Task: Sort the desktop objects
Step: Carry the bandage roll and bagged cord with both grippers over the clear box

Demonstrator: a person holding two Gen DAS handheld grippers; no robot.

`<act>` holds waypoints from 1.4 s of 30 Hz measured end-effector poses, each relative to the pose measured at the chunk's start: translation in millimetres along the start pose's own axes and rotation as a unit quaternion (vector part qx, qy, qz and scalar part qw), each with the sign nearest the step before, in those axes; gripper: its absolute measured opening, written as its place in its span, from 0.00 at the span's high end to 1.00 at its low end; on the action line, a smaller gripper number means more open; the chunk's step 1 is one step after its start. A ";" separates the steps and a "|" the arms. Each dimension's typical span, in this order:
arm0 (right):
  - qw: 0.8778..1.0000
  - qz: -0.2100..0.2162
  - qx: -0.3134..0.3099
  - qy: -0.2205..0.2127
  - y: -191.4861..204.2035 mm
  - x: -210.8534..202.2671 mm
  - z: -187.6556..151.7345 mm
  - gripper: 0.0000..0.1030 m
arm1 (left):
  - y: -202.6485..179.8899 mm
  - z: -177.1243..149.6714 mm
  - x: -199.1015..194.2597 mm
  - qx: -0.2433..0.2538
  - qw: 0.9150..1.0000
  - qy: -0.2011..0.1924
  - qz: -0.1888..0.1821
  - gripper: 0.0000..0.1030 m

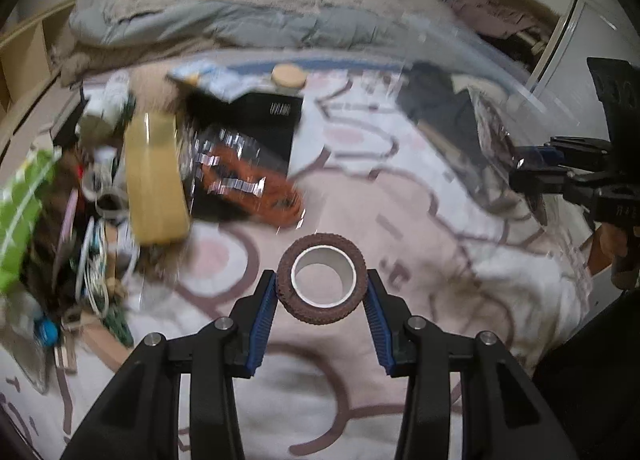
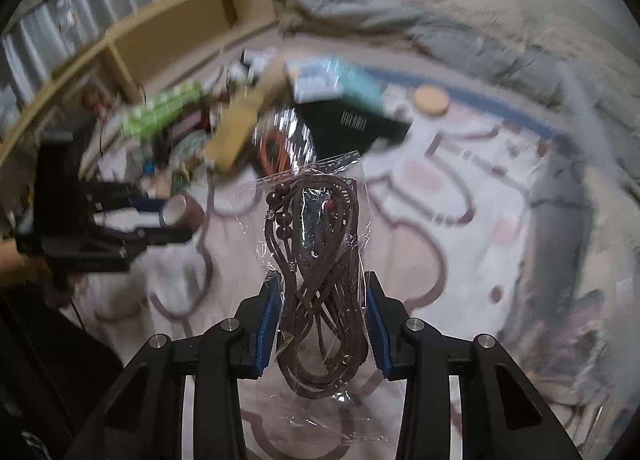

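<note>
My left gripper (image 1: 322, 284) is shut on a brown tape roll (image 1: 322, 279) with a white core, held above the patterned cloth (image 1: 420, 220). It also shows in the right wrist view (image 2: 182, 214), at the left. My right gripper (image 2: 322, 292) is shut on a clear plastic bag of brown cords and beads (image 2: 316, 260), held upright above the cloth. In the left wrist view the right gripper (image 1: 532, 176) is at the far right edge with the bag (image 1: 500, 156) in it.
A cluttered pile lies at the left: a yellow box (image 1: 154, 176), an orange cable in a clear bag (image 1: 248, 184), a green packet (image 1: 22, 204), a black box (image 1: 264, 128), a wooden-lidded jar (image 1: 289, 77). A bed with grey bedding (image 1: 240, 20) lies behind.
</note>
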State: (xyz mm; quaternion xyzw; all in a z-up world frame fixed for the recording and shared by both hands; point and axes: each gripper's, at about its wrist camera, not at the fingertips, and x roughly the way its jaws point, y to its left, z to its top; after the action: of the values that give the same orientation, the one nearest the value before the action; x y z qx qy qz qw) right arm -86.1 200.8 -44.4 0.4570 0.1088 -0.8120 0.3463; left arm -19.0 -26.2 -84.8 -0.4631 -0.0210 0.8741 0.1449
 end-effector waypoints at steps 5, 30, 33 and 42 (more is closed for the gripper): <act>0.998 -0.015 0.024 -0.059 -14.0 -41.8 16.0 0.61 | -17.0 24.8 -15.3 -0.003 0.999 -0.029 -0.014 0.58; 0.923 -0.235 0.263 -0.154 -195.5 -142.4 9.7 0.65 | -105.9 76.8 -25.5 0.049 0.992 -0.073 -0.088 0.58; 0.922 -0.242 0.277 -0.123 -211.2 -123.6 -2.7 0.65 | -111.5 80.2 -19.7 0.052 0.992 -0.069 -0.090 0.58; 0.923 -0.244 0.287 -0.082 -231.7 -101.0 -15.1 0.64 | -126.9 85.6 -0.7 0.062 0.993 -0.053 -0.091 0.58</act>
State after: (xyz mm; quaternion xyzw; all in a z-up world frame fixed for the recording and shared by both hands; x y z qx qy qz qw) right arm -194.8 425.6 -2.7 0.4277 -0.0501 -0.9025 -0.0005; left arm -58.8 103.4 -13.7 -0.4025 -0.0166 0.8802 0.2509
